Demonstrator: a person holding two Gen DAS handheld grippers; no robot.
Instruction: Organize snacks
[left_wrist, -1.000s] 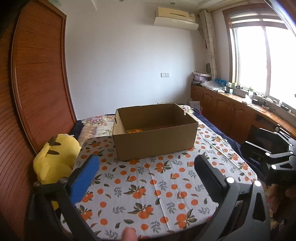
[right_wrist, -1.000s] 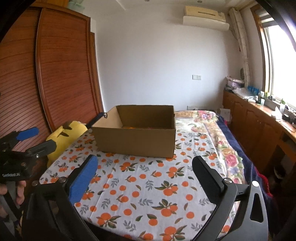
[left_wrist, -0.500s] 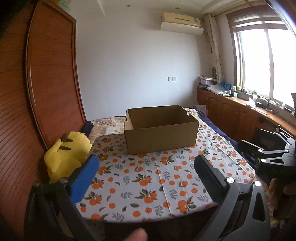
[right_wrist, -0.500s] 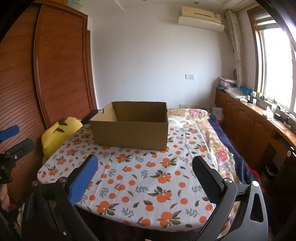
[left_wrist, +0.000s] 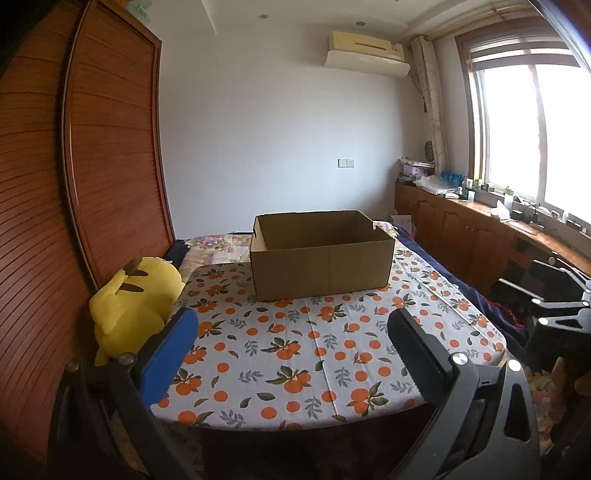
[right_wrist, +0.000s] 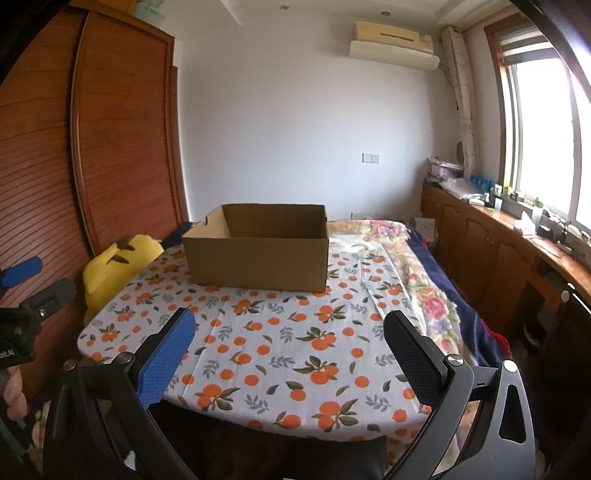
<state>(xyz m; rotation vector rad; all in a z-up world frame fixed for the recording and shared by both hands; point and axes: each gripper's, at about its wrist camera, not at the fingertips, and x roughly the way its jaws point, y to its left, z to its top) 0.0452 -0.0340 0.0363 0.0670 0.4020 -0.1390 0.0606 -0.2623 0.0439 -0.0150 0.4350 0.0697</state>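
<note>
**Two open grippers face a cardboard box on a table**

An open-topped cardboard box (left_wrist: 320, 254) sits at the far end of a table covered by an orange-fruit-print tablecloth (left_wrist: 295, 350). Its inside is hidden from these angles, so no snacks can be seen. The left gripper (left_wrist: 291, 345) and right gripper (right_wrist: 290, 345) both hover at the near table edge, well apart from the box, jaws spread wide and holding nothing. A yellow plush toy (left_wrist: 133, 299) rests beside the table's left edge, against a wooden wardrobe (left_wrist: 110, 166).
</note>
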